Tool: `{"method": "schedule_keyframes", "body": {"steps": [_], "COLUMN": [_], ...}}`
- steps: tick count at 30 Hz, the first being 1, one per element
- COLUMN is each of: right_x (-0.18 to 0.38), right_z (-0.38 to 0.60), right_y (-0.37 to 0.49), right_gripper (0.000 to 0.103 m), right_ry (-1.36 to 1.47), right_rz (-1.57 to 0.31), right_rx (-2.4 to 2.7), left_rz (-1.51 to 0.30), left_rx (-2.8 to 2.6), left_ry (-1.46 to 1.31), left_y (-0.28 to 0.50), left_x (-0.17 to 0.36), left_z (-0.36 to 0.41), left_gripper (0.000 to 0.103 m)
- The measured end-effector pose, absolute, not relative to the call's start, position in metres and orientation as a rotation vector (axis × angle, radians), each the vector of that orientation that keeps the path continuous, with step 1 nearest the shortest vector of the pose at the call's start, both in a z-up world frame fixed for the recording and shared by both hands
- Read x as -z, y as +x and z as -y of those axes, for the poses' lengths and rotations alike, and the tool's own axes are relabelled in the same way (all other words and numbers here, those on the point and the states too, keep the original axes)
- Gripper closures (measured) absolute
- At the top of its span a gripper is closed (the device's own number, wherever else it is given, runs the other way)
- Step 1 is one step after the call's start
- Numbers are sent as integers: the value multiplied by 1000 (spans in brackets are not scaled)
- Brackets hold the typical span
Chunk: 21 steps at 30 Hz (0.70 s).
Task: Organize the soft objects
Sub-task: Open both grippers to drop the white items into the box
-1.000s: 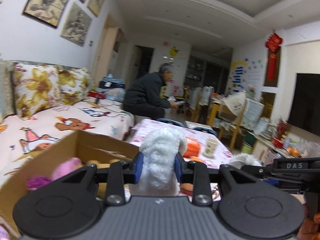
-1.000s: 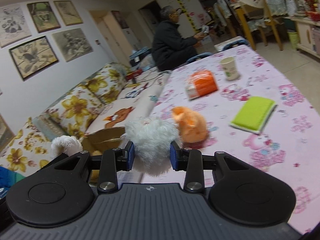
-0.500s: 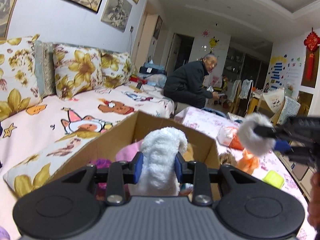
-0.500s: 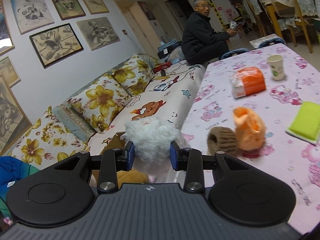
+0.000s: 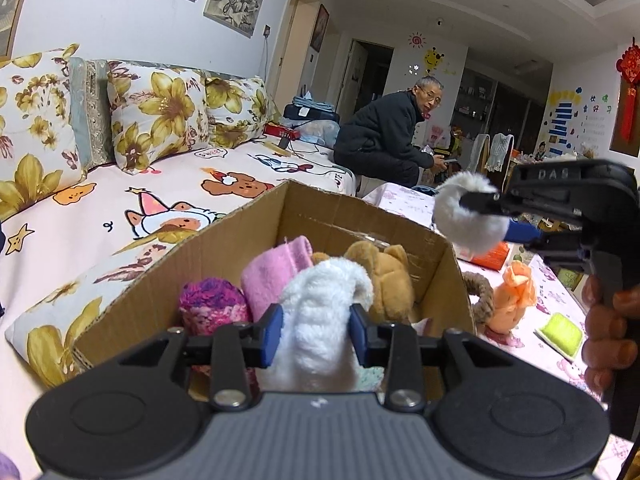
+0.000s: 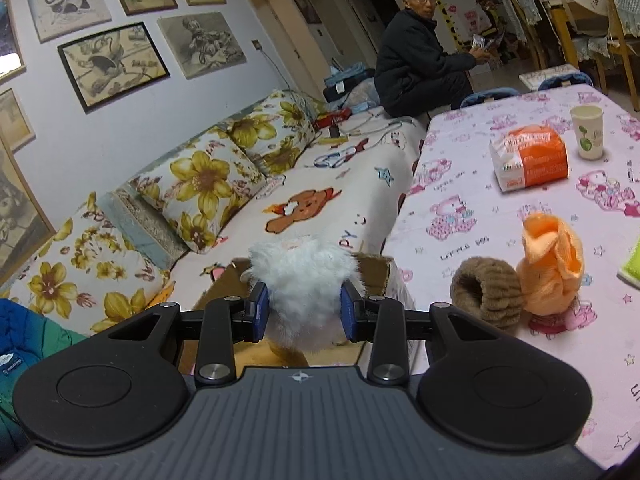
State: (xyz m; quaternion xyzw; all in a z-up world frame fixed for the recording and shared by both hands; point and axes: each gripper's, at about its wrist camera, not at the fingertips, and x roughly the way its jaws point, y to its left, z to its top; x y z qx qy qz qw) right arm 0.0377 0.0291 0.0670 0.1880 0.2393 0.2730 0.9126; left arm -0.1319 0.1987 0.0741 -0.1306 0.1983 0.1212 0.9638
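My left gripper (image 5: 316,328) hangs over an open cardboard box (image 5: 256,232), its blue pads pressing a white fleece piece (image 5: 328,284); the jaws are opening. Inside the box lie a pink plush (image 5: 276,276), a brown bear (image 5: 384,276) and a purple-pink yarn ball (image 5: 208,308). My right gripper (image 6: 304,312) is shut on a white fluffy ball (image 6: 304,276), held above the box's far right corner (image 6: 376,276). The left wrist view shows that ball (image 5: 464,216) to the right. A brown knit ring (image 6: 486,296) and an orange knit piece (image 6: 550,268) sit on the table.
The box rests on a sofa (image 6: 312,200) with flowered cushions, beside a table with a pink cloth (image 6: 460,184). On the table are an orange tissue pack (image 6: 528,156), a paper cup (image 6: 587,132) and a green sponge (image 5: 560,336). A person (image 6: 420,52) sits at the sofa's far end.
Both grippers swung left from the table toward the box, each keeping its white piece. The left one has come down over the box opening; the right one now holds its ball at the box's corner.
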Motion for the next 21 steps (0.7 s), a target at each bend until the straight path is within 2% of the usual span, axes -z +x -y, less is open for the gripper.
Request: {"method": "schedule_keyframes", "body": {"steps": [6,9,10,11,13,17,21], "right_x": [-79,-73,-68,-64,-57,-56,-66], "right_z": [-30,-36,-38,-40,-40,-25,-5], "right_y": [36,41,42,44,47,36,24], "right_gripper": [59,56,50,43,42,28,20], "right_ry": [391,373,369,366,365,391,396], "right_rz": [-451,-484,-505,-523,-545,-523,-463], "right_rx": [-578,-566,-569,-563,-548,-505,-433], "left_rz": [-413,-413,-413,-411,-399,-374,-351], "left_rx": [-246,-253,-257,-264,-277,-288,-286], "left_ry": [-264,-260,-257,-254,-251,-241,-228], "left_y": [-127,-126,-126,-126,-127,-129,-131], "left_x": [-72,-72,-71,-71,-72,-74,-77], "left_z": [-202,-203,-203,-202,-202,-201,-198], "left_gripper": [69,62,56,45,34,27,25]}}
